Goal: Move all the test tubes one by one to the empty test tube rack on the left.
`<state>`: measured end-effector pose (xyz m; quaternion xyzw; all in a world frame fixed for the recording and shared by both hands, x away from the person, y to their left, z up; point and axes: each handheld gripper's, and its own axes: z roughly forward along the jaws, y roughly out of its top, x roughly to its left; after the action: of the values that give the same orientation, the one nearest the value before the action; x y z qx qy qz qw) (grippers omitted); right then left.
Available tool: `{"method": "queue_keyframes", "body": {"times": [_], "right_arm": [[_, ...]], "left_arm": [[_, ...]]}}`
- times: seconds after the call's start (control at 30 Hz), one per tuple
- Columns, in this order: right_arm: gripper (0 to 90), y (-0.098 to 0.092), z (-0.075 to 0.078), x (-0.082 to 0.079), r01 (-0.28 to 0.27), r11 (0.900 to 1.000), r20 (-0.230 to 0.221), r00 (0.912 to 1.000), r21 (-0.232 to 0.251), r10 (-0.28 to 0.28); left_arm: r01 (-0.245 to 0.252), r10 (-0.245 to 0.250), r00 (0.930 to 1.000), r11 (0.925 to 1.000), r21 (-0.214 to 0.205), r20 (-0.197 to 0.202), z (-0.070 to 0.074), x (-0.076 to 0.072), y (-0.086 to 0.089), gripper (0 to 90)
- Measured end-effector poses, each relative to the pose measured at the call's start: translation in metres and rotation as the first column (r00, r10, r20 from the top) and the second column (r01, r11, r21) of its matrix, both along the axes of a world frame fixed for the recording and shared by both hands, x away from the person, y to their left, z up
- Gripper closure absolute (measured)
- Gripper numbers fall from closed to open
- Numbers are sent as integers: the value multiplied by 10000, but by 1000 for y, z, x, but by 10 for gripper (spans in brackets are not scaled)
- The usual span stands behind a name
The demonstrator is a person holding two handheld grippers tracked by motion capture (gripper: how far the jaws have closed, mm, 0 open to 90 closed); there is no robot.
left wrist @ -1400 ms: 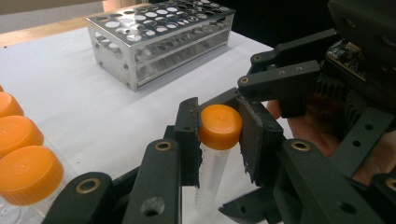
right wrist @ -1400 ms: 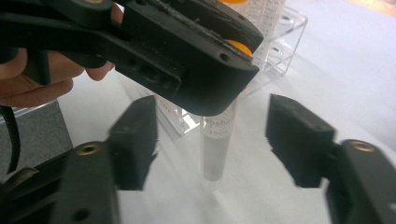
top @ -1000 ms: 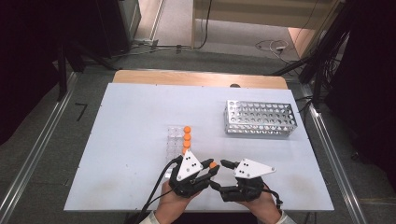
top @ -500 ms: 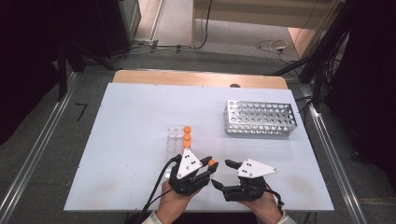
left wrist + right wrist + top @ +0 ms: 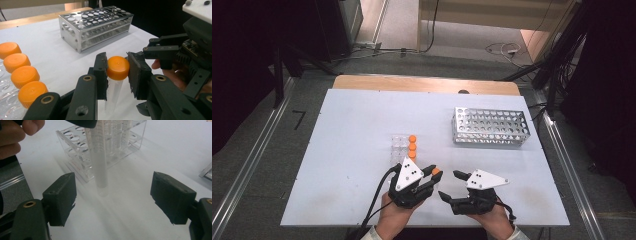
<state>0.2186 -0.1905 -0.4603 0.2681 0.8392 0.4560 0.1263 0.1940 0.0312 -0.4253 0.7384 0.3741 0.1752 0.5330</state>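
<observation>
Left hand-held gripper (image 5: 430,173), lower centre of high view, angled up-right, pinching orange-capped tube (image 5: 117,75) upright by its cap; right hand-held gripper (image 5: 449,185) just beside, lower right, pointing left, jaws spread, nothing gripped; both above white bench (image 5: 352,130).

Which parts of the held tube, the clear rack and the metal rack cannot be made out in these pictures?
- Held tube: in the left gripper view its bottom end is cut off behind the jaws; in the right gripper view its cap is cut off by the top edge.
- Clear rack: in the high view the holes are too small to count.
- Metal rack: the far side is hidden by the rack itself.
</observation>
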Motion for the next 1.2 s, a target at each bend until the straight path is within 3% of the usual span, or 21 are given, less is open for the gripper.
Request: {"method": "queue_keyframes", "body": {"times": [0.27,0.5,1.2], "right_arm": [[196,0,0,0,7,10000,-4,10000,-37,-7],[196,0,-1,1,38,10000,-8,10000,-27,-38],[196,1,-3,2,75,9999,-88,9999,-95,-76]], "left_arm": [[-8,7,10000,10000,57,74,4,-2,6,696],[7,-4,9999,9998,-217,149,11,-3,13,695],[-208,225,9992,9986,-486,344,18,-4,36,695]]}}
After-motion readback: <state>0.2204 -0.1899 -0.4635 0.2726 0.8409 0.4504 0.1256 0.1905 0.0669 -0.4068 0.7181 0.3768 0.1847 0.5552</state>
